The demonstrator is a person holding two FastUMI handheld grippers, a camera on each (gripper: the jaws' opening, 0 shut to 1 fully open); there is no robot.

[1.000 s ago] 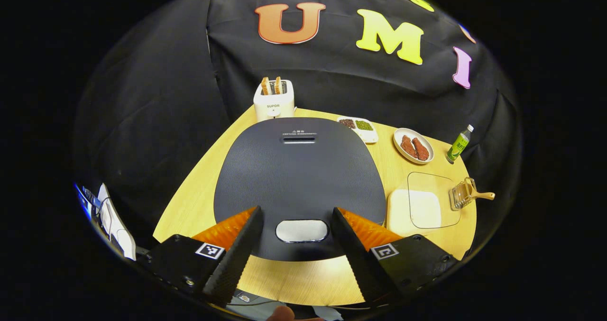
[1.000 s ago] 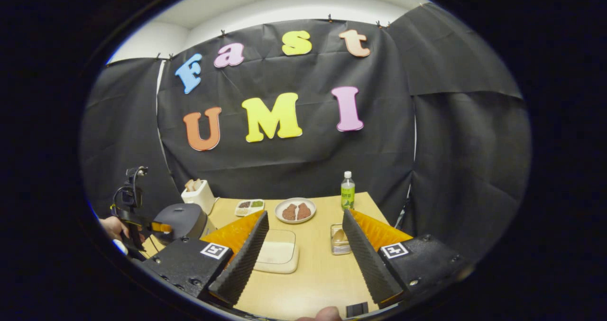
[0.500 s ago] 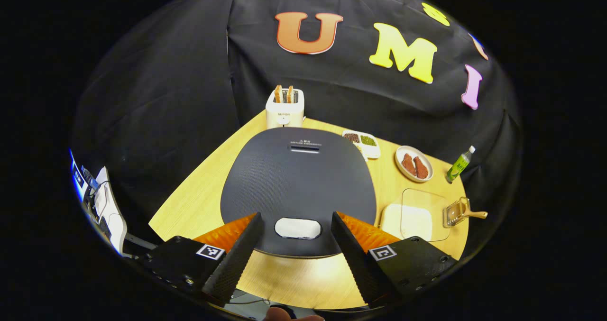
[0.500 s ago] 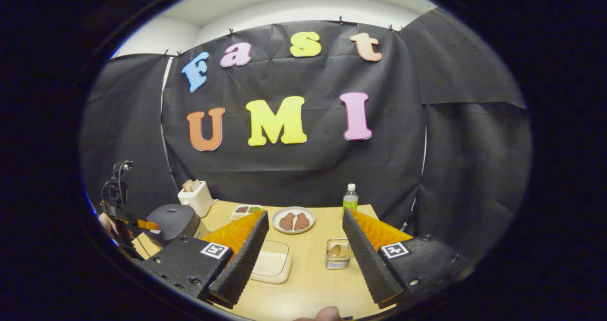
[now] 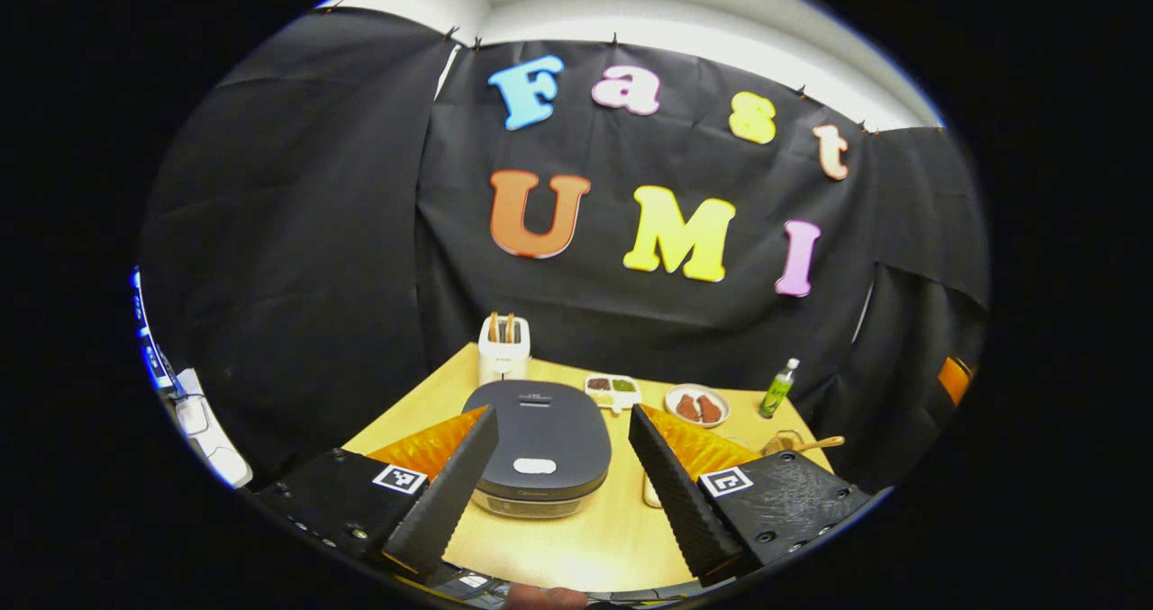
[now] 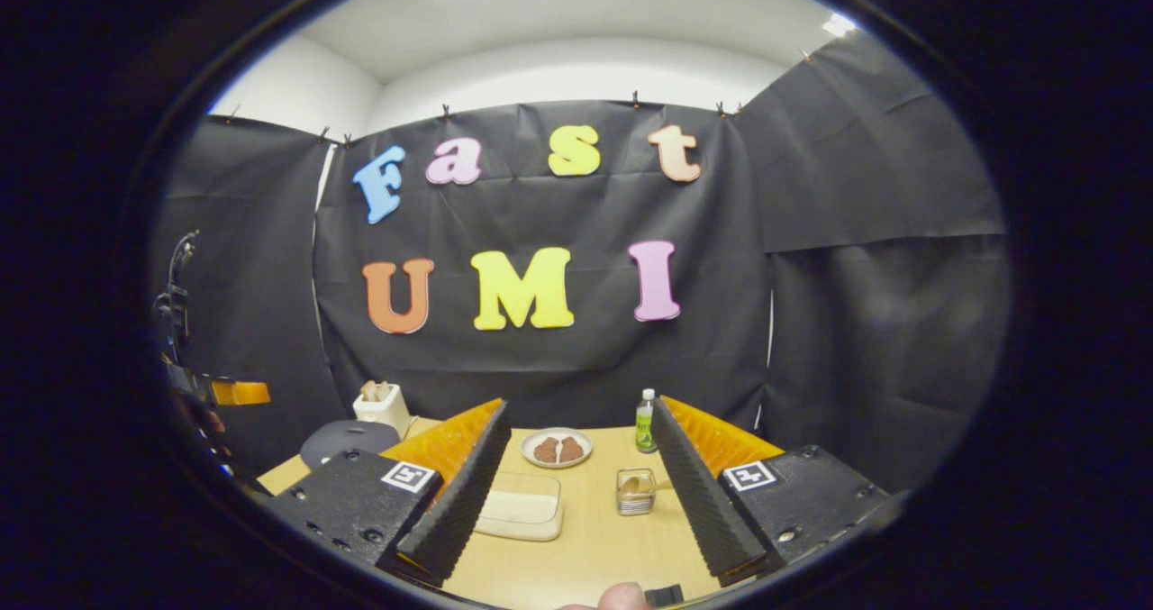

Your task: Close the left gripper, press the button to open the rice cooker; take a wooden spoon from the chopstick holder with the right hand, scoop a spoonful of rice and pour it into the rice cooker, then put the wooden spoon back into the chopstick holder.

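Open left tool [image 5: 560, 475] hangs above closed rice cooker [image 5: 539, 446] on table [image 5: 594, 538]

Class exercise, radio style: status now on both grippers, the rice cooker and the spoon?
Left gripper open, clear of rice cooker; lid down. Right gripper open, empty. Wooden spoon in chopstick holder. Path unobstructed.

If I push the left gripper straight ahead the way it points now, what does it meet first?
Most likely the rice cooker: its closed lid sits between the open fingers of the left gripper, button nearest. Depth is unclear, but nothing shows in between.
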